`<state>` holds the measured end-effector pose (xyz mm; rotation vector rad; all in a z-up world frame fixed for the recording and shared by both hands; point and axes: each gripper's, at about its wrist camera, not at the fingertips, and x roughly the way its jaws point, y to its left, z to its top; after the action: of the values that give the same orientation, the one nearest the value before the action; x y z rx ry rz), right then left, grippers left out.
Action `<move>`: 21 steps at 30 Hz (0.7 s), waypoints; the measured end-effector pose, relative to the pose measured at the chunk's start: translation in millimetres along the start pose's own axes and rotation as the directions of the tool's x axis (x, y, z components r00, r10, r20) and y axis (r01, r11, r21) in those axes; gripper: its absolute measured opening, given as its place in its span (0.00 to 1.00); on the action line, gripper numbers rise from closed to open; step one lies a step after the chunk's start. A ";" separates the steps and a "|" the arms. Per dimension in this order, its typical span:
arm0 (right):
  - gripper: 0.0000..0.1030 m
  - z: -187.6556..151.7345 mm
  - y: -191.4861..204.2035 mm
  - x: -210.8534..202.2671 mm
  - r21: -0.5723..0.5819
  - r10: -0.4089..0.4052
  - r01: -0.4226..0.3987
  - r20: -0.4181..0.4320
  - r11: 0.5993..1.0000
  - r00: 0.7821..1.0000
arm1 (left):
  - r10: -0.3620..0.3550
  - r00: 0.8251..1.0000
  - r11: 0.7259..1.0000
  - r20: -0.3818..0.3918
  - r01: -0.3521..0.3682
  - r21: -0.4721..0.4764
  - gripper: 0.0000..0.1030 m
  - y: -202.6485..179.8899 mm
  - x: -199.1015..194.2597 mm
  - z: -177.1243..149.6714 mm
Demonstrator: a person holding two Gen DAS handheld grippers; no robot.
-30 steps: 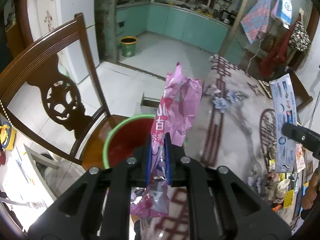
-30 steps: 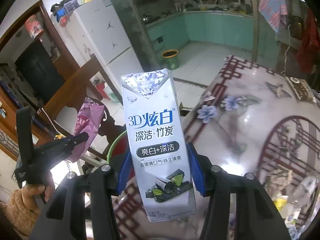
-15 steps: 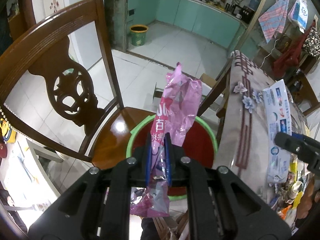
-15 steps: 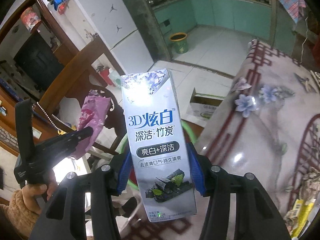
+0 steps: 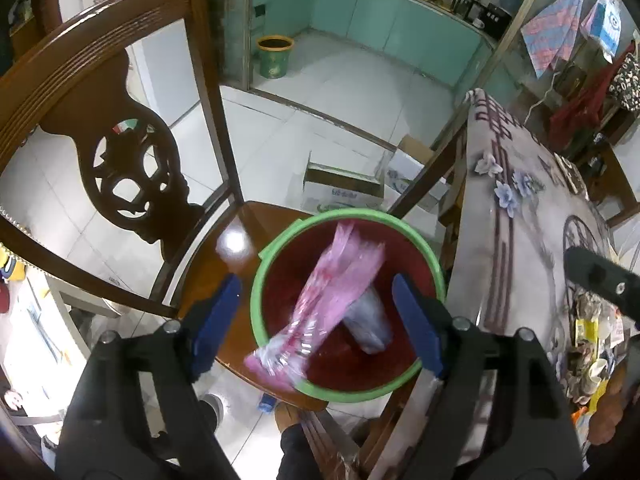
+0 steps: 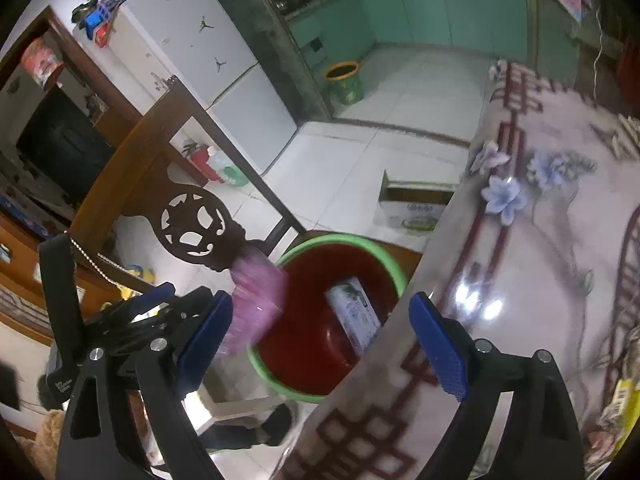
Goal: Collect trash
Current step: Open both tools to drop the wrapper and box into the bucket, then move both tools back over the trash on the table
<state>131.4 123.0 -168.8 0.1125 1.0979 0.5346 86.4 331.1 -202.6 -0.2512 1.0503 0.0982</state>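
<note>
Both of your tongs are spread wide and hold nothing. The left tongs (image 5: 316, 320) hang over the bin (image 5: 404, 390), a red bucket with a green rim standing on the seat of the chair (image 5: 120, 92) just beside the tabletop (image 5: 516, 216). The right tongs (image 6: 324, 340) are above the tabletop's edge, looking down into the same bin.

Two pieces of trash are in or at the bin. The box (image 6: 354, 312) lies inside, leaning against the red wall; in the left view it is only a blurred pale shape (image 5: 368, 320). The pink wrapper (image 5: 332, 296) is blurred by motion and lies across the bin's mouth, its lower end over the near rim. You cannot tell from these views whether it will settle fully inside or hang on the rim, so check it.

So this round looks nearly done: two items dropped, tongs free. What is left, as far as can be seen, is the clutter (image 5: 592, 344) at the far right of the tabletop, a mix of yellow and pale packets too small to name. Some of it is probably more trash, so your next reach likely goes back there. The rest of the tabletop in view shows only its flowered cover.
</note>
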 end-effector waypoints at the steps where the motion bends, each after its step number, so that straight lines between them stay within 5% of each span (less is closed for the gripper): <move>1: 0.84 -0.2 2.2 -3.1 -0.011 -0.013 0.013 0.008 1.000 1.000 | -0.001 1.000 1.000 -0.002 0.001 0.001 0.74 -1.0 0.6 -0.3; 14: 0.84 -21.5 -5.3 -45.7 -0.091 -0.089 0.094 0.059 0.991 0.994 | 0.001 0.998 1.000 0.057 -0.002 0.013 0.79 -30.4 -26.3 -9.3; 21: 0.84 -43.2 -36.3 -76.1 -0.090 -0.066 0.072 0.069 0.993 0.995 | 0.038 0.993 0.999 0.107 -0.035 -0.030 0.81 -59.2 -55.7 -32.1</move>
<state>80.6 48.6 -139.3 0.0110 1.0078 0.5159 43.5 268.0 -160.1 -0.2494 0.9467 0.1584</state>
